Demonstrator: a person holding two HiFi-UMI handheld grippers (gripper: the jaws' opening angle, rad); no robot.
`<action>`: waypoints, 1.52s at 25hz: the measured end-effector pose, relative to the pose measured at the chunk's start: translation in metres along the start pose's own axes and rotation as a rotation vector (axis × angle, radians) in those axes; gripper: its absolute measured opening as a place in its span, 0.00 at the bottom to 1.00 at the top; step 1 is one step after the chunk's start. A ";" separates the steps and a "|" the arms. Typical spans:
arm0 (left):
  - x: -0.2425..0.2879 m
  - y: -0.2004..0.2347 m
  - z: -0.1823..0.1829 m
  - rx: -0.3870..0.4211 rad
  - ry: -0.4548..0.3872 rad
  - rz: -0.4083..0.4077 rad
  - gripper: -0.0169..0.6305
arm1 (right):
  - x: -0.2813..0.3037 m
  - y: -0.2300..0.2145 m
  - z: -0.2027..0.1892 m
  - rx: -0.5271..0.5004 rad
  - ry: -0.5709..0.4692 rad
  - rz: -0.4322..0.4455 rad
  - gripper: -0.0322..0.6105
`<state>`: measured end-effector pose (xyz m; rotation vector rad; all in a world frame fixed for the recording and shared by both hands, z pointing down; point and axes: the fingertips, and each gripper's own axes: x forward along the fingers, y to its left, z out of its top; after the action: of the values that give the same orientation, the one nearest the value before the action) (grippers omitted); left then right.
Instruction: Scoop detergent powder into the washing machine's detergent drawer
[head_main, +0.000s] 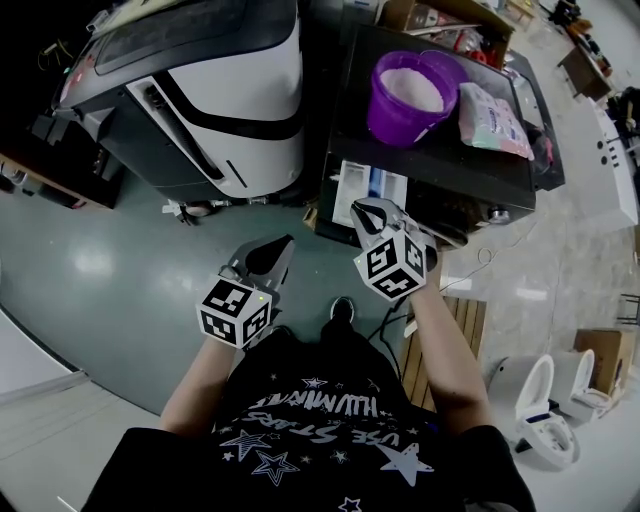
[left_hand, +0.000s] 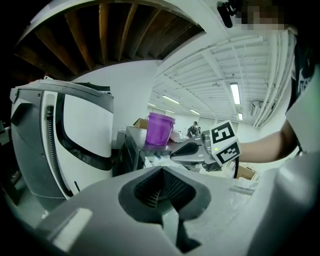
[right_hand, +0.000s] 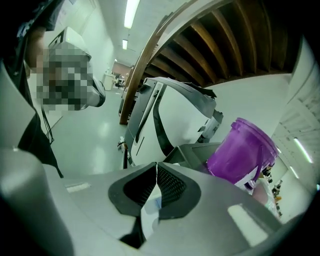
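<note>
A purple bucket (head_main: 415, 95) of white powder stands on top of a dark machine (head_main: 500, 185), with a pale detergent bag (head_main: 492, 120) to its right. A white and blue tray-like part (head_main: 372, 188) sticks out of that machine's front. My right gripper (head_main: 360, 210) is shut and empty, its tips just before this part. My left gripper (head_main: 275, 252) is also shut and empty, lower left over the floor. In the left gripper view my left gripper (left_hand: 161, 170) faces the bucket (left_hand: 160, 129) and the right gripper (left_hand: 176, 154). In the right gripper view the bucket (right_hand: 241, 152) is beyond the right gripper (right_hand: 156, 166).
A white and black washing machine (head_main: 225, 95) stands to the left of the dark machine. A wooden pallet (head_main: 462, 322), a white toilet (head_main: 545, 410) and a cardboard box (head_main: 600, 358) are on the floor at the right. Cables (head_main: 490, 262) run along the floor there.
</note>
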<state>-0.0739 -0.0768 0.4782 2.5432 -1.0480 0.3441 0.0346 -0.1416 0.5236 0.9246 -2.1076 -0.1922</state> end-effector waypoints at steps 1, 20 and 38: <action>-0.001 0.001 0.000 0.000 -0.002 0.000 0.03 | 0.000 0.002 0.000 -0.023 0.003 -0.002 0.11; -0.035 0.006 -0.007 0.013 -0.020 -0.035 0.03 | -0.002 0.022 -0.001 -0.189 0.072 -0.021 0.11; -0.037 0.018 0.000 -0.010 -0.036 -0.052 0.03 | -0.028 -0.005 0.017 0.165 -0.014 -0.045 0.11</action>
<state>-0.1127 -0.0657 0.4689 2.5719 -0.9912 0.2799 0.0364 -0.1288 0.4932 1.0703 -2.1417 -0.0483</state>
